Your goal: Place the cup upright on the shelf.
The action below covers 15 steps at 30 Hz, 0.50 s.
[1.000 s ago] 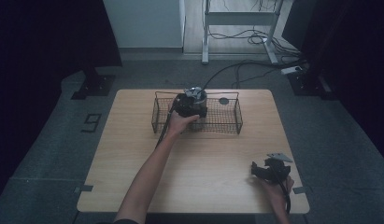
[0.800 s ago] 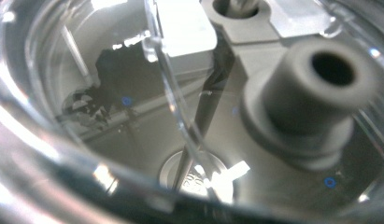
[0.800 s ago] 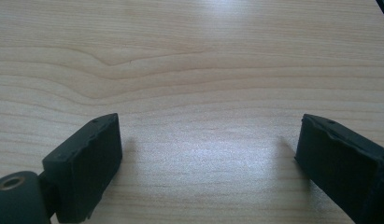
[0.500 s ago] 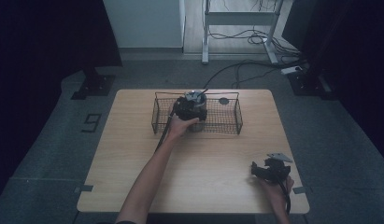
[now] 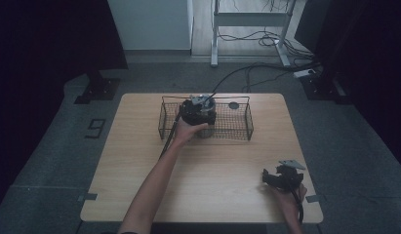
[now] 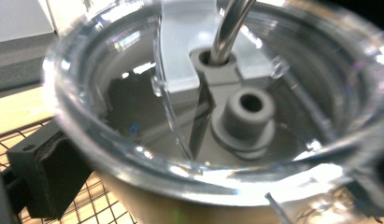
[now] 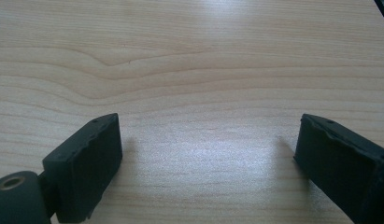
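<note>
Hardly anything has shifted since a second ago — our left gripper (image 5: 200, 109) holds its place over the wire basket (image 5: 247, 122) at the table's far edge, and our right gripper (image 5: 281, 178) rests as before near the near right corner.

We carry a clear lidded cup (image 6: 217, 116) in the left one: its transparent lid, grey spout and metal straw (image 6: 231, 28) sit right under the camera, one black jaw pressing its side at the lower left, with basket mesh beneath. The cup hangs within the basket's left half, though we cannot tell whether its base touches the wire floor. Our right jaws stand wide apart over bare wood, holding nothing.

We judge the main risk to be letting go too soon — a smooth, tall cup on uneven mesh could tip against the basket wall. Lifting away crookedly could also catch a jaw on the rim wires and drag the basket toward the far edge, beside a small dark disc (image 5: 233, 105).

Open room is generous: the basket's right half is free, and so is the table's whole near half.
</note>
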Tool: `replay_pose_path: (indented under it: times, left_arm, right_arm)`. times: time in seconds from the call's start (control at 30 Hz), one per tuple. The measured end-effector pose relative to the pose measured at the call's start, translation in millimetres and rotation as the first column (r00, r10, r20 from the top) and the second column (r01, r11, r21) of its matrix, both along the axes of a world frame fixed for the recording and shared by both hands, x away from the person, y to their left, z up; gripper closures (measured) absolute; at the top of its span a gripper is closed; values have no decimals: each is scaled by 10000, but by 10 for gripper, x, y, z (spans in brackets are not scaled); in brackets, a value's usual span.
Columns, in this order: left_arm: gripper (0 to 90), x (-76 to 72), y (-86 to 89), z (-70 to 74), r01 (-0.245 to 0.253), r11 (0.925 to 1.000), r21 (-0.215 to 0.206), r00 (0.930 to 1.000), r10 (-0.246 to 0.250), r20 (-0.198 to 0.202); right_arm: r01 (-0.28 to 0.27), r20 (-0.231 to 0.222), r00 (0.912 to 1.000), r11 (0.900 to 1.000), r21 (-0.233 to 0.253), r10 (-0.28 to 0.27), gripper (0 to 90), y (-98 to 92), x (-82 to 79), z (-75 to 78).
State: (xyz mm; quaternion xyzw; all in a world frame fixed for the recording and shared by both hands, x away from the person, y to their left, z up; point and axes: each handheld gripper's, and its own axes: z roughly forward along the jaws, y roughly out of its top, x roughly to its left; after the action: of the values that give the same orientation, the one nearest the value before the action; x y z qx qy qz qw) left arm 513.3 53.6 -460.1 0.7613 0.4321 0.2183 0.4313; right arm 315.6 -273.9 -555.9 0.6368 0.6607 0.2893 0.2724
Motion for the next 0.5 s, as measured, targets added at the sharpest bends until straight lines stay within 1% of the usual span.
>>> replay_pose_path:
  times: [0.1,0.23,0.3,0.33,0.4,0.5]
  left_arm:
    - [0,-39,53,59,226,9993,-298,9997,-226,12]
    - [15,-132,106,126,296,9989,-353,9995,-290,155]
    - [12,-198,138,160,413,9988,-266,9987,-405,312]
    - [10,-236,157,177,391,9992,-124,9986,-386,352]
    - [13,-287,186,192,393,9992,-10,9984,-392,415]
    - [11,-366,239,194,414,9991,93,9984,-417,391]
  right_arm:
    - [1,-1,10000,10000,1,-1,72,0,0,0]
    - [-2,0,10000,10000,-1,2,72,0,0,0]
    - [0,-2,10000,10000,0,0,72,0,0,0]
    - [-1,-3,10000,10000,0,1,72,0,0,0]
    - [0,-4,10000,10000,0,0,72,0,0,0]
    - [1,-4,10000,10000,1,-1,72,0,0,0]
